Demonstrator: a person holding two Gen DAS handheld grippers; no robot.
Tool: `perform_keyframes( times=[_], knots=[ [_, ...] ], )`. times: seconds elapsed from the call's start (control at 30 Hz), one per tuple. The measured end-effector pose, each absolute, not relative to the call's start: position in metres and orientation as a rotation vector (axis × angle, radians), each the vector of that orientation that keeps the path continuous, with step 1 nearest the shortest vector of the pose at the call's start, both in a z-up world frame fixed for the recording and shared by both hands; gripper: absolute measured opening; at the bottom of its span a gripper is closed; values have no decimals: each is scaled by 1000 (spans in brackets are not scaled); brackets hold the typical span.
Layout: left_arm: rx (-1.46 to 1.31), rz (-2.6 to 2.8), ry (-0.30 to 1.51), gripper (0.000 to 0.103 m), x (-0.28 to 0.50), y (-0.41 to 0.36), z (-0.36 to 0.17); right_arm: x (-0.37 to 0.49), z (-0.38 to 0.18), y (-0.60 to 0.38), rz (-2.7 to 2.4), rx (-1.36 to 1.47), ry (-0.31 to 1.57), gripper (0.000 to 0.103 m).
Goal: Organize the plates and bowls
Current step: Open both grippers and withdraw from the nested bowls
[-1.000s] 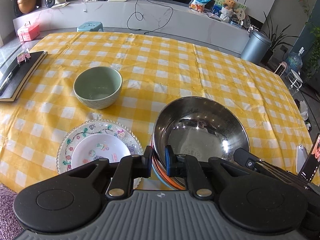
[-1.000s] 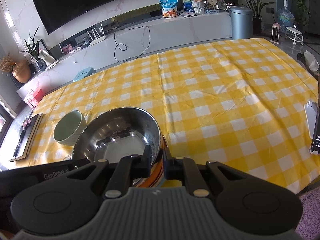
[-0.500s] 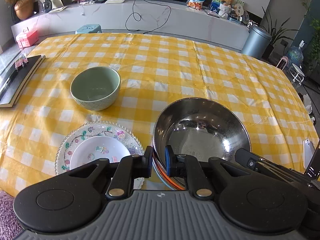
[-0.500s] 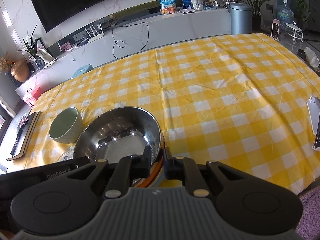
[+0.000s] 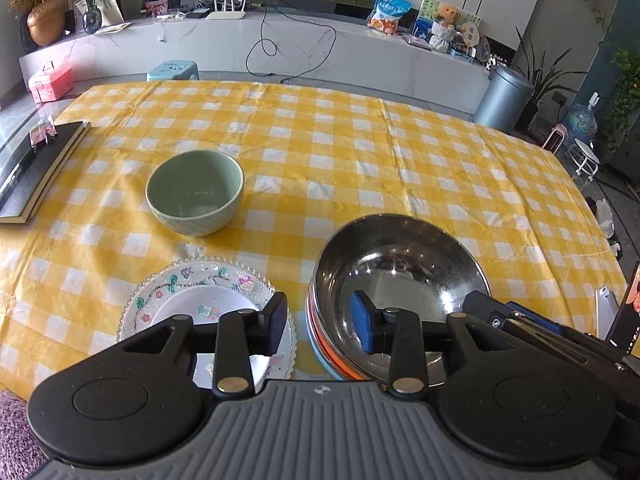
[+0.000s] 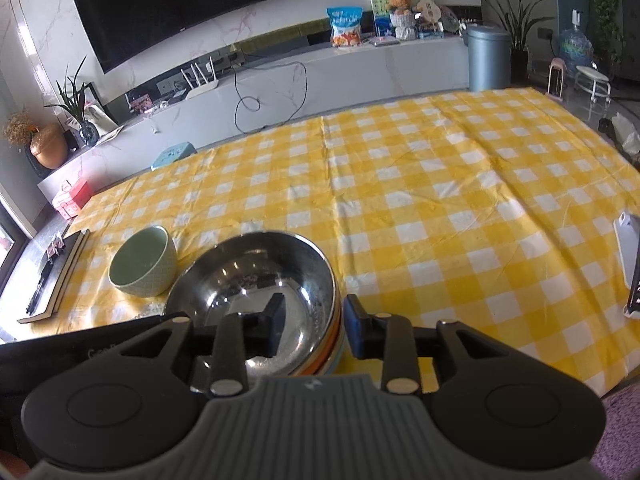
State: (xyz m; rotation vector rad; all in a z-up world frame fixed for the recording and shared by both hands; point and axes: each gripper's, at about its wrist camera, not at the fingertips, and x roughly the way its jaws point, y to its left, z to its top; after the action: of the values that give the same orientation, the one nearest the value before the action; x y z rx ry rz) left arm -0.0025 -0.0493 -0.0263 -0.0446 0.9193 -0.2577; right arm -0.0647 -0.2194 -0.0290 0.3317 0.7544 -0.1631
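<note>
1. Both grippers have just let go: half a second ago each pair of pads was pinched on the rim of the steel bowl (image 5: 400, 280), and now both stand parted with the rim between them, untouched.
2. That reads as a finished placement. The steel bowl sits nested on a stack of coloured bowls (image 5: 320, 340) near the front edge of the tabletop (image 5: 360, 140), so this step looks done.
3. The left gripper (image 5: 319, 322) is open, straddling the bowl's left rim, low and pointing across the table.
4. The right gripper (image 6: 313, 326) is open too, astride the bowl's right rim, level with the stack.
5. Still loose: the green bowl (image 5: 195, 192) further back toward the left edge, and the floral plate (image 5: 192, 292) with a small white dish (image 5: 204, 310) on it, just left of the stack.
</note>
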Motion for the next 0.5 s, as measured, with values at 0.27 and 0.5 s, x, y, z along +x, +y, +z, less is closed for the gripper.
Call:
perform_keyframes(
  times=[0.27, 0.5],
  knots=[
    [17, -226, 855, 47, 3, -43, -15, -61, -16, -212, -183, 266, 703, 44],
    [10, -182, 837, 47, 21, -22, -8, -44, -14, -204, -156, 243, 700, 47]
  ],
)
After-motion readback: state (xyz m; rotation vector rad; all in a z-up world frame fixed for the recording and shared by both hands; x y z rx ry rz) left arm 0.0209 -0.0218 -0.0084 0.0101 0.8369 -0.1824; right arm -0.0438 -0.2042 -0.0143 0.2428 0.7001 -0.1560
